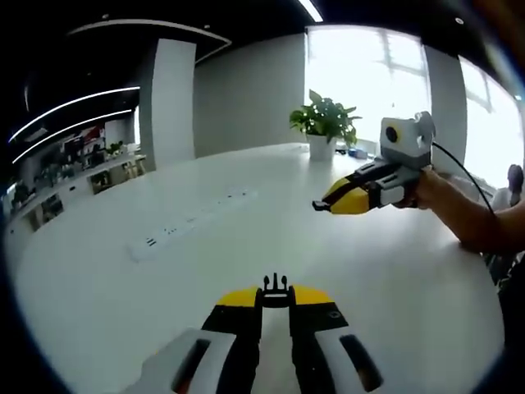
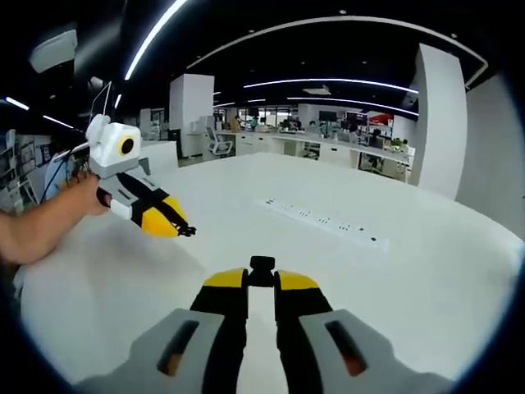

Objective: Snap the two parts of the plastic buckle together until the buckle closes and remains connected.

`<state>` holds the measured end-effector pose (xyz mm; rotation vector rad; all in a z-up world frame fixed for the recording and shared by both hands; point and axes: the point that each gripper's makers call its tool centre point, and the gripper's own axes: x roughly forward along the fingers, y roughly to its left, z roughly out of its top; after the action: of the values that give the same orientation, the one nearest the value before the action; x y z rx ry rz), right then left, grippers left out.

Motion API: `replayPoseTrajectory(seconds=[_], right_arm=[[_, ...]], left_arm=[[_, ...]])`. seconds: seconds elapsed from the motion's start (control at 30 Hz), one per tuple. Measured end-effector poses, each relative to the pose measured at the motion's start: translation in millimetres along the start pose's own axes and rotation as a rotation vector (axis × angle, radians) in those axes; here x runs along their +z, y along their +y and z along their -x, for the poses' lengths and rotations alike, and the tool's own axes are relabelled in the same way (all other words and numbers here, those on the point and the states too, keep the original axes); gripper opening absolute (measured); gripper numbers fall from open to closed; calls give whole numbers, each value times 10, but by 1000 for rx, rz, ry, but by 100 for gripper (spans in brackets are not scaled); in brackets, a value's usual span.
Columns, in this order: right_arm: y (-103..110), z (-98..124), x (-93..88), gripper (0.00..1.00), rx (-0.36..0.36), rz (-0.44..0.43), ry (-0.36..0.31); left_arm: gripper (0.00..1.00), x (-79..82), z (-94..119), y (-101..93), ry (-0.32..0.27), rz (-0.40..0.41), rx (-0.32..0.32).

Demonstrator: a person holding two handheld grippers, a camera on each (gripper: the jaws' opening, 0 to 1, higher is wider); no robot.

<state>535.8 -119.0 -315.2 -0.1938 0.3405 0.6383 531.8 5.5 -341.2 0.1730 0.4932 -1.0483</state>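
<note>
At the bottom centre of the left gripper view, the left gripper (image 1: 276,289) is clenched on the pronged buckle half (image 1: 276,285). At the bottom centre of the right gripper view, the right gripper (image 2: 262,273) grasps the socket buckle half (image 2: 262,264). Both hover above the white table (image 1: 394,279), well apart. A power strip (image 1: 190,222) lies beyond, and a potted plant (image 1: 324,123) stands at upper right.

Two grippers are out over one white table (image 1: 394,279): the left gripper (image 1: 276,289) and the right gripper (image 2: 262,271). Each pinches one black buckle piece, the pronged part (image 1: 276,285) and the socket part (image 2: 262,264), two in all. One power strip (image 1: 189,222) and one potted plant (image 1: 325,123) sit on the table.
</note>
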Motion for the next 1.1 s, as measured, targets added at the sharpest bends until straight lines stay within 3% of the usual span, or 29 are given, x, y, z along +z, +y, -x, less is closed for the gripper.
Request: replayPoseTrajectory(seconds=[1.1], right_arm=[[276, 143, -116, 11, 23, 24, 11]], left_arm=[[10, -186, 135, -189, 30, -16, 3]])
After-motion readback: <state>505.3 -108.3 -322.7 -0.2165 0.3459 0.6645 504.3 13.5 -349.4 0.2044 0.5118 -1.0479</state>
